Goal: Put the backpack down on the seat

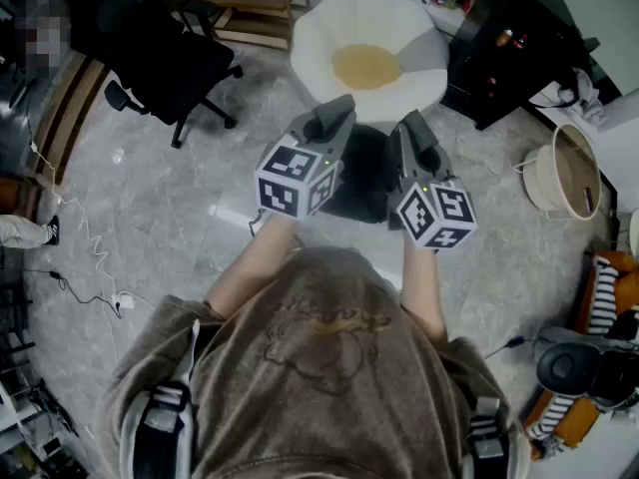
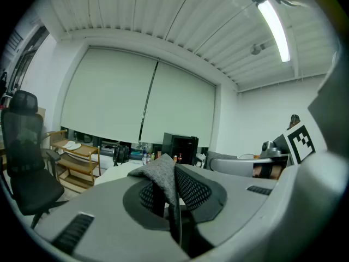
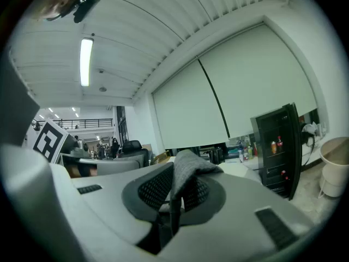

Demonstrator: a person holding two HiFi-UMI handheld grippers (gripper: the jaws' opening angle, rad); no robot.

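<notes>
In the head view a black backpack (image 1: 361, 176) hangs between my two grippers, just in front of a white round seat (image 1: 321, 38) with a yellow centre. My left gripper (image 1: 334, 120) and right gripper (image 1: 413, 133) point towards the seat, side by side. In the left gripper view the left gripper (image 2: 173, 196) is shut on a grey fabric strap (image 2: 161, 174) of the backpack. The right gripper view shows the right gripper (image 3: 173, 196) shut on another grey strap (image 3: 186, 172). Most of the backpack is hidden under the grippers.
A black office chair (image 1: 165, 56) stands at the left, and a wooden shelf (image 1: 255, 3) is behind it. A black cabinet (image 1: 504, 58) sits right of the seat, with a white basket (image 1: 567, 173) farther right. Cables (image 1: 85, 242) lie on the marble floor at the left.
</notes>
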